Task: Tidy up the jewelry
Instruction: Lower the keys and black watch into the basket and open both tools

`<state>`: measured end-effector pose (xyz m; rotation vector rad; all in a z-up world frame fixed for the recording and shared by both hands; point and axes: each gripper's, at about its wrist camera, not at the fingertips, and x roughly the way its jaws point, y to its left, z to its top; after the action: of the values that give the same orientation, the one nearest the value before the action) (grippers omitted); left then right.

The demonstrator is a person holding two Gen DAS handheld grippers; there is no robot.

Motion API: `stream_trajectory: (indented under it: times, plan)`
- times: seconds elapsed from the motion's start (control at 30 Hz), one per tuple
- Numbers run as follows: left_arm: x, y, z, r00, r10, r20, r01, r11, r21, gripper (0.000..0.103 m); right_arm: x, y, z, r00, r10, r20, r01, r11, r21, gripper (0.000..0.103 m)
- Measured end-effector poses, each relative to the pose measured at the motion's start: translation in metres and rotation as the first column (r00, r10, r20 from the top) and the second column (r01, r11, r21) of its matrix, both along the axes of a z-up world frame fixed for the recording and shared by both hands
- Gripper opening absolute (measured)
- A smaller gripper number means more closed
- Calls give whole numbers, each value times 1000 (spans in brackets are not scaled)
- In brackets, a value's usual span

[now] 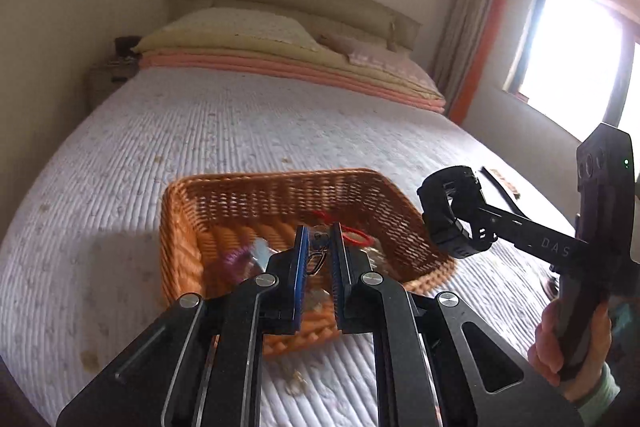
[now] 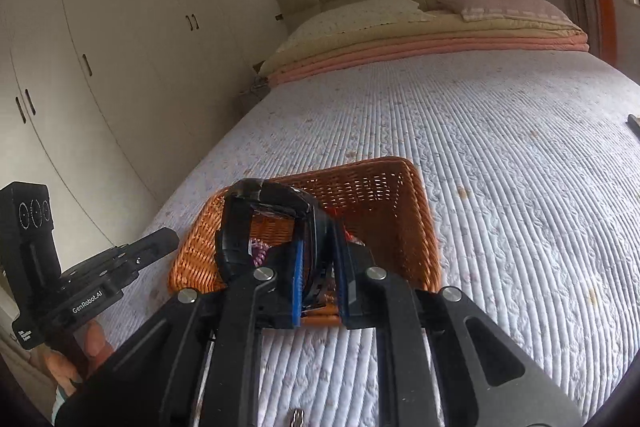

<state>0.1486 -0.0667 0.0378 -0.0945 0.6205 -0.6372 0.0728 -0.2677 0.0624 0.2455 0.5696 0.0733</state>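
Note:
An orange wicker basket (image 1: 272, 179) (image 2: 380, 167) sits on the quilted bed and holds a red cord (image 1: 358, 235), a purple piece (image 1: 236, 261) and other small items. My left gripper (image 1: 319, 233) hangs over the basket's near side, shut on a small dark metal trinket (image 1: 317, 259) that dangles between its blue pads. My right gripper (image 2: 318, 247) is shut on a black watch (image 2: 240, 227) (image 1: 440, 211), held above the basket's near edge. Each gripper also shows in the other view, the right gripper (image 1: 472, 215) right of the basket and the left gripper (image 2: 168, 237) left of it.
The white quilt (image 2: 500, 227) spreads wide around the basket. Folded blankets and pillows (image 1: 280, 43) lie by the headboard. A dark strap (image 1: 500, 183) rests on the bed to the right. A small metal bit (image 2: 296, 417) lies on the quilt near me. Wardrobe doors (image 2: 120, 47) stand left.

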Motion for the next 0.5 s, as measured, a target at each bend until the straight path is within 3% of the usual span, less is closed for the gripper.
stream_trajectory:
  times: [0.2, 0.3, 0.47, 0.5]
  plan:
    - [33, -9, -27, 999, 51, -12, -49, 992, 119, 9, 81, 3, -39, 979, 61, -195, -52, 997, 50, 12]
    - [41, -14, -40, 998, 46, -42, -40, 989, 140, 9, 98, 6, -55, 971, 29, -236, -29, 1000, 2, 12]
    - [47, -19, -55, 996, 34, -88, -20, 987, 161, 10, 109, 5, -63, 969, 29, -247, -25, 1000, 19, 15]
    - [48, -18, -57, 995, 39, -92, -24, 987, 160, 14, 109, 4, -62, 970, 28, -240, -25, 1000, 16, 17]
